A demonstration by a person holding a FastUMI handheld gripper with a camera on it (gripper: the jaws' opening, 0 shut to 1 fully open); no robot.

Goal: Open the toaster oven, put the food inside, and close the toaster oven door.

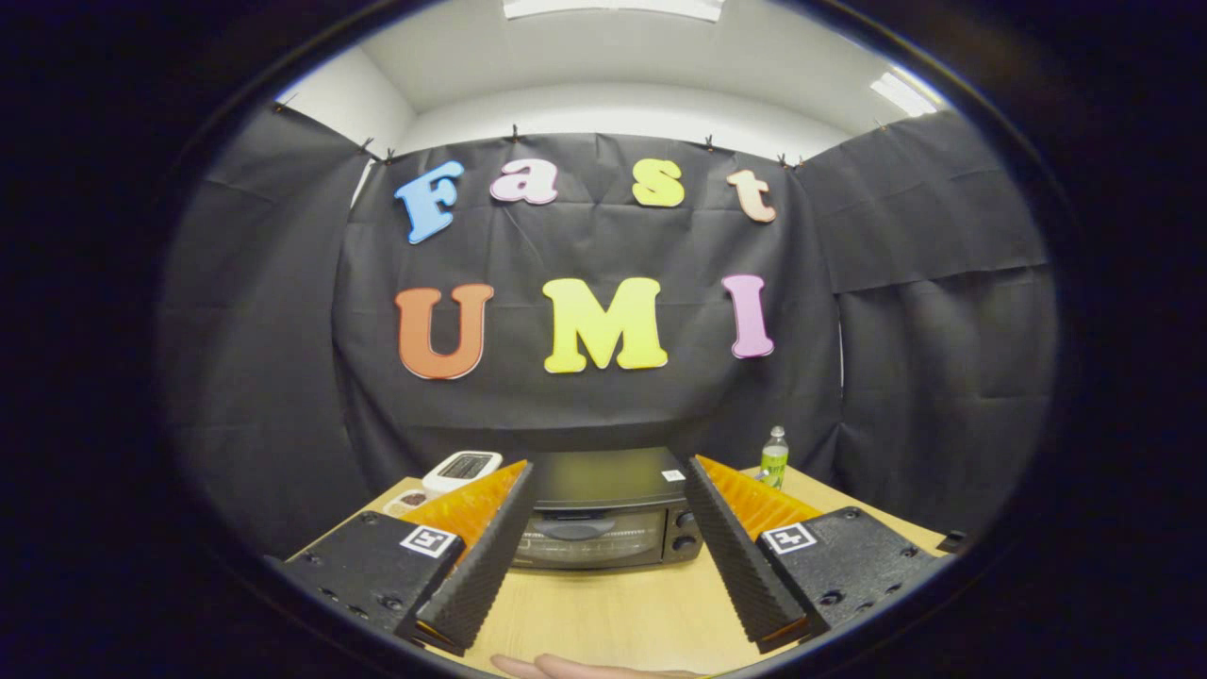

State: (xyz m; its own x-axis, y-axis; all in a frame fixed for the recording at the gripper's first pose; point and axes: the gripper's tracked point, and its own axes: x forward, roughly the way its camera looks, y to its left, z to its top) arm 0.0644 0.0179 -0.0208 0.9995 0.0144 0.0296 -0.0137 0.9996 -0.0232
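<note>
Approach to closed oven, hand-held gripper spread wide, holding nothing.

I saw the toaster oven at 12 o'clock beyond the fingertips, door shut, handle across the top of the glass. The food, I judged, was the small dish at 10 o'clock beside a white device. Risk: fingers might slip off the handle or push the light oven back along the worktop; a bottle stood at 2 o'clock.

The toaster oven stands on the table ahead of the gripper, framed between its spread fingers, with a scale behind its left side, a bottle behind its right, and the booth wall beyond.
</note>
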